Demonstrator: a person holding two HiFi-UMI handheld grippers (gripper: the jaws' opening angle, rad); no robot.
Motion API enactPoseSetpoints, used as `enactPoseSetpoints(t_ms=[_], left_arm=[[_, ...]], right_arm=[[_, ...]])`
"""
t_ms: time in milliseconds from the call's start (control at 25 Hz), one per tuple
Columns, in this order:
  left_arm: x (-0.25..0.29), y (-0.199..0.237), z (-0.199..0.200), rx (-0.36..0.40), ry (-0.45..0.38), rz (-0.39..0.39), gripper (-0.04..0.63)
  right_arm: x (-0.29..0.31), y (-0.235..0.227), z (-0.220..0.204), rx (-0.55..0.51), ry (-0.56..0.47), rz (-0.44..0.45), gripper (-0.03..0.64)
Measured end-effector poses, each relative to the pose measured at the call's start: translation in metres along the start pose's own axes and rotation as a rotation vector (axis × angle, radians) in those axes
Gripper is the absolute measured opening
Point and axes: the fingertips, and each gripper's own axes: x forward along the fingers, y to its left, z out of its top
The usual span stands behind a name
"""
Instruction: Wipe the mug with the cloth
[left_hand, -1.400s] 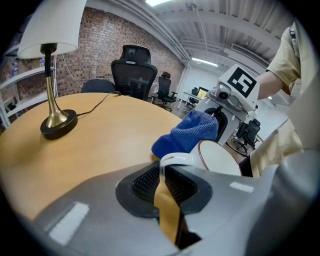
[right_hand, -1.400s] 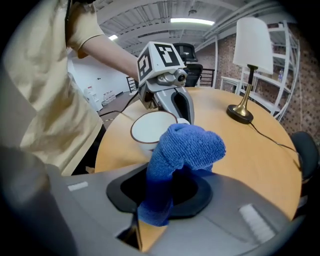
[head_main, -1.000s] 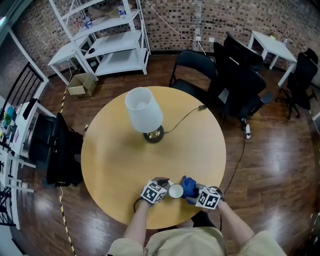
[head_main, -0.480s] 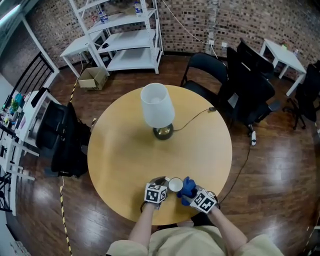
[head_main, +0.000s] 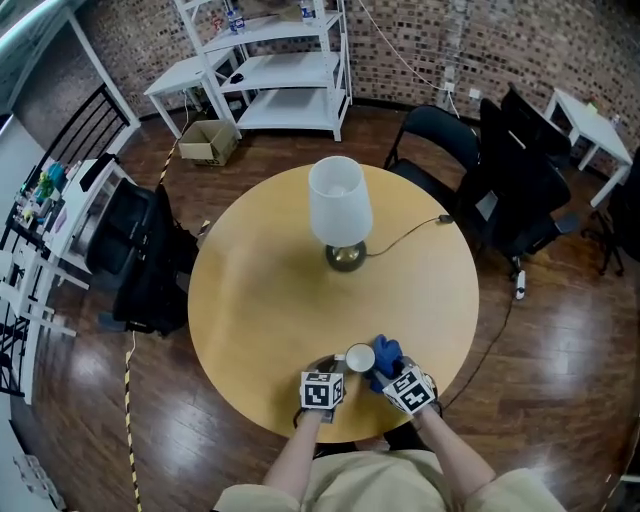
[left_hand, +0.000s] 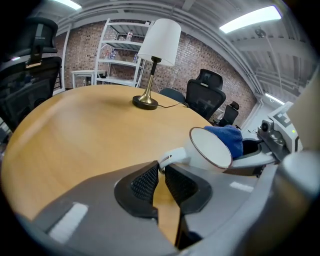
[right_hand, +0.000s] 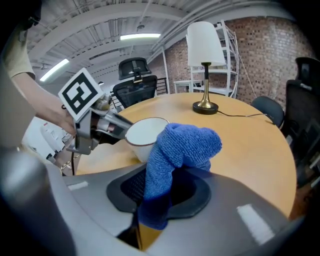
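Near edge of the round table (head_main: 260, 300): my left gripper (left_hand: 161, 172) pinches the white mug (left_hand: 212, 150) by its handle to steady it. My right gripper (right_hand: 157, 187) clamps the blue cloth (right_hand: 185, 142) against the mug's right side, seemingly for wiping.

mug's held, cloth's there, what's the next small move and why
Probably sweep the blue terry cloth in the right gripper around the outer wall of the white ceramic mug: the left gripper has its jaws shut on the handle, steadying it, and the cloth sits beside the rim.
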Motion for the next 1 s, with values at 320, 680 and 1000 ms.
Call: enactPoseSetpoints(t_ms=[320,680,1000], left_arm=[[-0.01,-0.005,-0.015,-0.049,0.024,0.053,0.038],[-0.019,-0.019,-0.025,-0.122,0.047,0.074,0.043],[-0.018,-0.025,-0.031,-0.106,0.054,0.102,0.043]], right_arm=[[0.008,-0.011,0.01,-0.029,-0.007,-0.016,0.094],[0.003,-0.01,0.006,0.082,-0.059,-0.045,0.089],[0.001,-0.008,0.003,0.056,-0.053,-0.046,0.087]])
